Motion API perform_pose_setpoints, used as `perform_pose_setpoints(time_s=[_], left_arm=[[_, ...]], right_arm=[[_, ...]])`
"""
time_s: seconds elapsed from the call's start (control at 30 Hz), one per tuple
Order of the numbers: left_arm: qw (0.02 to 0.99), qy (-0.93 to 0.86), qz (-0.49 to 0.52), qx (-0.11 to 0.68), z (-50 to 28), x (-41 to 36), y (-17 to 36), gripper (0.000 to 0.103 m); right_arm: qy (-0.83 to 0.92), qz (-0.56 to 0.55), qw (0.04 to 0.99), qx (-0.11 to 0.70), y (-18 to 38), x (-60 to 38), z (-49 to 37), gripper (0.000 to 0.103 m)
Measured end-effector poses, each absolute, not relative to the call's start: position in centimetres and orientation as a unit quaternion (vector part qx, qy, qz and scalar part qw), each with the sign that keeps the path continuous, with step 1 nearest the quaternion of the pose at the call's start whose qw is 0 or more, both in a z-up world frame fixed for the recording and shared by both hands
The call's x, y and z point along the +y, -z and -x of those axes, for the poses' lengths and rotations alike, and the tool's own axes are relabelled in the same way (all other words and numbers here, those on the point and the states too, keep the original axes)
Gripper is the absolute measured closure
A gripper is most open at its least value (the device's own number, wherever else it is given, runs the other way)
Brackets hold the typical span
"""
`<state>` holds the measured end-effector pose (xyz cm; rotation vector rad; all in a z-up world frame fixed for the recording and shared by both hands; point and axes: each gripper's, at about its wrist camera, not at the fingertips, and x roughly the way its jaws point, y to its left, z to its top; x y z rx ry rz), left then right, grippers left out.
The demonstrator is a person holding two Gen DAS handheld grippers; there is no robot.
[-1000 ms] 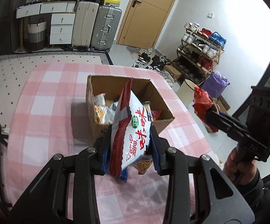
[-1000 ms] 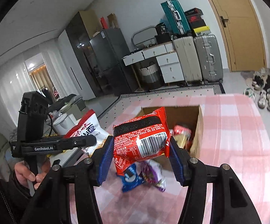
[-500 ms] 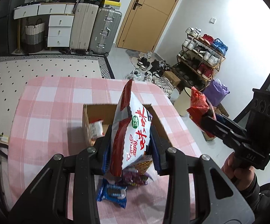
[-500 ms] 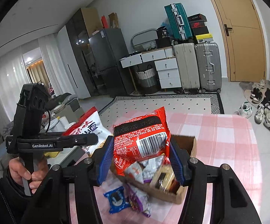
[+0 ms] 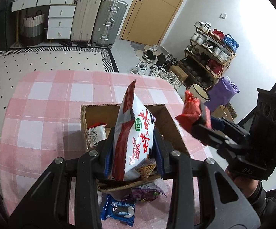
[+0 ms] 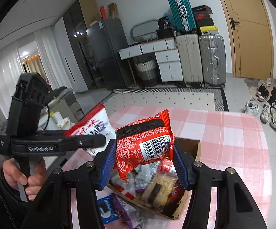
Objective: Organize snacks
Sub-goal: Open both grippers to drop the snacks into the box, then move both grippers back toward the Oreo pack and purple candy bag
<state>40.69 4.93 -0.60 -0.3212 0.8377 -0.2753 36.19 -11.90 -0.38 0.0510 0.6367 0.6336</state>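
My left gripper [image 5: 132, 156] is shut on a white-and-red snack bag [image 5: 134, 133], held upright above the open cardboard box [image 5: 174, 127]. My right gripper [image 6: 143, 164] is shut on a red snack packet [image 6: 147, 145] with a barcode, also above the box [image 6: 190, 145]. The box holds several snacks [image 6: 157, 187]. In the left wrist view the right gripper [image 5: 201, 118] with the red packet [image 5: 190, 110] hovers at the box's right side. In the right wrist view the left gripper [image 6: 99, 141] and its bag [image 6: 92, 127] are on the left.
The box sits on a pink checked tablecloth [image 5: 42, 118]. A blue cookie packet [image 5: 119, 211] and a purple packet [image 5: 145, 192] lie on the cloth at the box's near end. Suitcases [image 5: 107, 21], drawers and a shoe rack [image 5: 208, 57] stand beyond the table.
Both grippers have risen and pulled back while keeping their bags. The box now appears lower and nearer in both views, and the packets on the cloth have come into view.
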Motion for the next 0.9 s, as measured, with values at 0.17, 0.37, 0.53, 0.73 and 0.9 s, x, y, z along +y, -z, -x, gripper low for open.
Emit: perform_pose_setpoints(time_s=[0.17, 0.37, 0.53, 0.73, 0.9], left_arm=[[0.884, 0.135, 0.157, 0.418, -42.2, 4.8, 2.6, 0.07], [0.877, 0.133, 0.159, 0.432, -43.7, 4.8, 4.1, 0.065], [0.881, 0.114, 0.162, 0.43, -43.4, 5.2, 4.4, 0.037], [0.883, 0.107, 0.154, 0.43, -42.0, 5.1, 4.1, 0.036], [0.884, 0.104, 0.152, 0.43, -40.0, 4.9, 3.8, 0.036]], right_arm=[[-0.305, -0.02, 0.895, 0.324, 2.8, -11.4, -37.5, 0.046], [-0.297, 0.002, 0.897, 0.327, 4.5, -10.7, -38.2, 0.046], [-0.292, -0.006, 0.904, 0.314, 4.2, -11.3, -37.9, 0.036], [-0.292, -0.02, 0.91, 0.294, 2.9, -12.4, -36.7, 0.028], [-0.29, -0.018, 0.913, 0.286, 2.1, -12.7, -34.9, 0.02]])
